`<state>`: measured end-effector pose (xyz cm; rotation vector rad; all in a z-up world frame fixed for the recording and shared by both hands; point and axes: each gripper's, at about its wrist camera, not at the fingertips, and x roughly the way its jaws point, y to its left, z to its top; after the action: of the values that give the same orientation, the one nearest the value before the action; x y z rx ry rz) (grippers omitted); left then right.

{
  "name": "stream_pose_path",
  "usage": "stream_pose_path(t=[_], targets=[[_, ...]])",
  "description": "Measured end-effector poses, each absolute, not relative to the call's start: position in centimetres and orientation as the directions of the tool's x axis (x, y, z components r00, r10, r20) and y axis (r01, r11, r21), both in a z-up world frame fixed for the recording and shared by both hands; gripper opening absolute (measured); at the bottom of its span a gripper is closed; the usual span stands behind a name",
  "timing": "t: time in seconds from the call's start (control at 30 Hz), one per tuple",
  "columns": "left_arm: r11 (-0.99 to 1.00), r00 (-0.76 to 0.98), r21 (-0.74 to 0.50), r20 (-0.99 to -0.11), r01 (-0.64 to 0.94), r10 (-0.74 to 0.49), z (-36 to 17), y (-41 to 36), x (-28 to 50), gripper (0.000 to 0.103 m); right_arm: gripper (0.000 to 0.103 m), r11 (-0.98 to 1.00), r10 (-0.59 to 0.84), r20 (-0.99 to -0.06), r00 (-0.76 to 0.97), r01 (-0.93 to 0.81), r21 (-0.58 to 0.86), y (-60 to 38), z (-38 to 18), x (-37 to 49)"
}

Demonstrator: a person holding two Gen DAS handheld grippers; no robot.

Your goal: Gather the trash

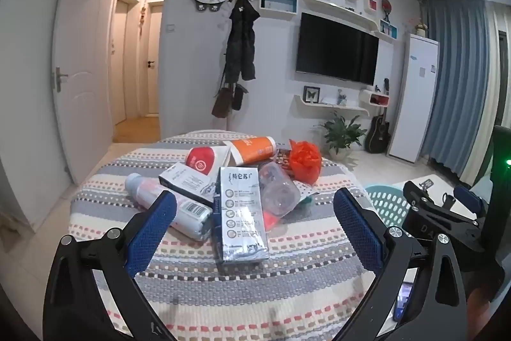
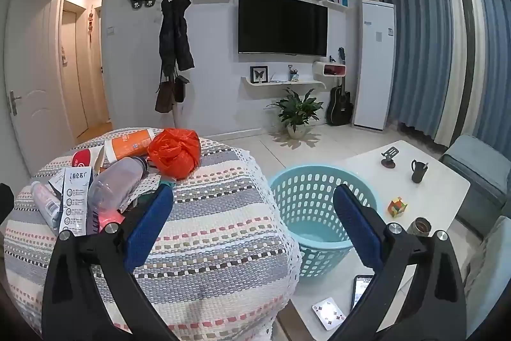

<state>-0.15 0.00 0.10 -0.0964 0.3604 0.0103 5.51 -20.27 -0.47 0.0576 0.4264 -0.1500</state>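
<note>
Left wrist view: the left gripper point(image 1: 255, 226) stands fully spread and holds nothing, hanging over the surface point(image 1: 287, 293) with its striped cloth. The trash lies heaped just ahead: a white milk carton point(image 1: 241, 213) nearest, lying flat, a white bottle point(image 1: 169, 203) to its left, a clear plastic bottle point(image 1: 279, 189) to its right, with a small box point(image 1: 188, 181), an orange tube point(image 1: 252, 151) and a crumpled orange bag point(image 1: 305, 162) behind. The pieces overlap, so closing on the carton could catch the clear bottle's edge too, or shove the white bottle into a roll toward the cloth's edge. The carton is glossy and flat; a pinch on its thin side may slip. The right gripper point(image 1: 447, 200) shows just to the right, near enough that the two could knock together over the pile.

Right wrist view: the right gripper point(image 2: 252, 226) is likewise wide apart and empty, aimed between the cloth's lacy edge and the turquoise basket point(image 2: 306, 181), which sits below and beside the surface. The basket looks empty, so nothing is collected yet. A release too early would likely drop trash on the floor or on the white table point(image 2: 431, 181), where a phone point(image 2: 361, 286), a mug point(image 2: 418, 171) and a puzzle cube point(image 2: 397, 207) lie.
</note>
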Motion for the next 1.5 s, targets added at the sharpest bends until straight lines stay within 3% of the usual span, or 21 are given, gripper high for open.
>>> stream_pose_path(t=[1.5], targets=[[0.995, 0.930, -0.099, -0.366, -0.010, -0.027, -0.1, -0.1, -0.7, 0.095, 0.096, 0.985, -0.130, -0.423, 0.897, 0.166, 0.050, -20.9, -0.6, 4.9]])
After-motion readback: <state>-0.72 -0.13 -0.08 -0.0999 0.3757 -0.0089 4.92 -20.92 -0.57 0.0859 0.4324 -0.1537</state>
